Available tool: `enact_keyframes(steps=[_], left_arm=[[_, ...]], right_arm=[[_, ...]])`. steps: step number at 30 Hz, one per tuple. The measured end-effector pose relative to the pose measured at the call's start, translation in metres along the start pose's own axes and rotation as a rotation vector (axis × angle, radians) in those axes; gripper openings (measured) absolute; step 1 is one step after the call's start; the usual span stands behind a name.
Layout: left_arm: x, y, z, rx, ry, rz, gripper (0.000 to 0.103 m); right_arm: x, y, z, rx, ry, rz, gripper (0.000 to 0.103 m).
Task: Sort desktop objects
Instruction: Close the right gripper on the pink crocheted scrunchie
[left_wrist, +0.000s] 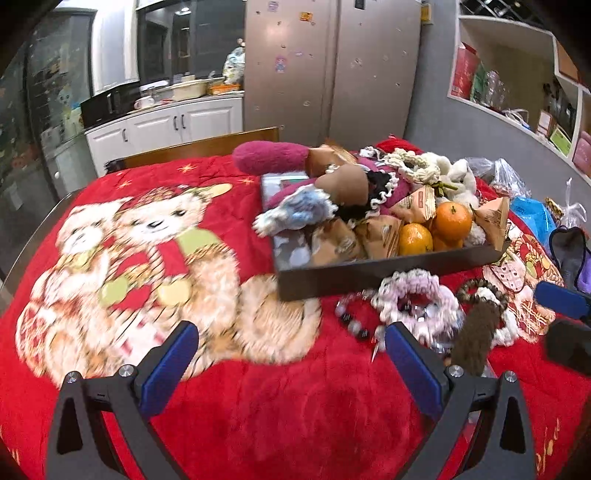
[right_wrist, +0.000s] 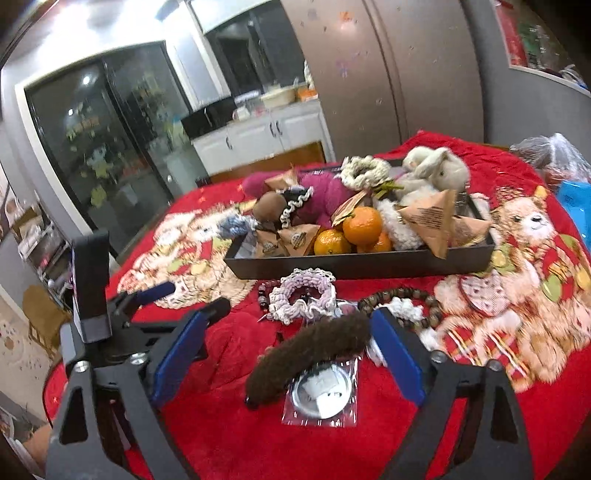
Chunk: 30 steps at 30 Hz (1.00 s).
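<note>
Risk noted: right gripper (right_wrist: 286, 345), fingers spread and empty, straddles the brown hair clip (right_wrist: 308, 354) lying on a sealed packet (right_wrist: 321, 393); closing low could snag both. Left gripper (left_wrist: 291, 354) also spread wide, empty. Tray (right_wrist: 354, 264) overfull; open blanket lies left.

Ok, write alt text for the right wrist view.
The open right gripper hovers over a brown fuzzy hair clip lying on a red blanket, partly over a clear packet with a silver disc. Behind sit a pink scrunchie, a bead bracelet and a dark tray of oranges and plush toys.
</note>
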<state>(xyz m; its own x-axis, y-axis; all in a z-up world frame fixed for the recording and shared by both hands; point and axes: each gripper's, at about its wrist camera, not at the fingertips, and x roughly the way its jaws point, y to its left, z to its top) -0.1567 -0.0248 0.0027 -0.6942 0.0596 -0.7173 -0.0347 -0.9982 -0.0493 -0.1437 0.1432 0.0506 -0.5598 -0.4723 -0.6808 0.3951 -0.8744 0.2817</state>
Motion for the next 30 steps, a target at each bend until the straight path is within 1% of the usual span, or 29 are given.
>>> enact_keyframes(steps=[2, 6, 9, 12, 14, 16, 17, 22, 25, 27, 29, 30], left_arm=[[0.011, -0.003, 0.005, 0.017, 0.016, 0.016, 0.103], [0.028, -0.004, 0.007, 0.017, 0.037, -0.007, 0.103], [0.041, -0.004, 0.006, 0.015, 0.073, -0.013, 0.103], [0.046, -0.002, 0.009, 0.020, 0.086, -0.037, 0.103], [0.049, -0.001, 0.010, 0.023, 0.096, -0.020, 0.103], [0.056, 0.000, 0.011, 0.022, 0.129, 0.005, 0.103], [0.059, 0.000, 0.011, 0.022, 0.147, 0.011, 0.103], [0.058, -0.003, 0.009, 0.037, 0.138, 0.042, 0.103], [0.059, 0.003, 0.008, 0.017, 0.142, 0.024, 0.103], [0.059, 0.002, 0.009, 0.020, 0.143, 0.028, 0.103], [0.060, 0.003, 0.009, 0.020, 0.143, 0.027, 0.103], [0.059, 0.004, 0.009, 0.021, 0.144, 0.027, 0.103]], right_arm=[[0.013, -0.001, 0.004, -0.002, 0.023, -0.022, 0.081], [0.037, -0.013, 0.011, 0.023, 0.064, -0.036, 0.081], [0.050, -0.016, 0.016, 0.000, 0.084, -0.068, 0.081], [0.061, -0.017, 0.019, -0.026, 0.104, -0.099, 0.081], [0.068, -0.017, 0.021, -0.034, 0.117, -0.108, 0.081], [0.077, -0.015, 0.022, -0.045, 0.137, -0.123, 0.081], [0.081, -0.013, 0.022, -0.053, 0.139, -0.144, 0.081], [0.100, -0.007, 0.021, -0.082, 0.167, -0.167, 0.080], [0.105, -0.008, 0.022, -0.074, 0.170, -0.141, 0.075], [0.108, -0.008, 0.021, -0.074, 0.172, -0.141, 0.069], [0.112, -0.010, 0.020, -0.069, 0.178, -0.140, 0.059], [0.114, -0.012, 0.020, -0.064, 0.182, -0.135, 0.057]])
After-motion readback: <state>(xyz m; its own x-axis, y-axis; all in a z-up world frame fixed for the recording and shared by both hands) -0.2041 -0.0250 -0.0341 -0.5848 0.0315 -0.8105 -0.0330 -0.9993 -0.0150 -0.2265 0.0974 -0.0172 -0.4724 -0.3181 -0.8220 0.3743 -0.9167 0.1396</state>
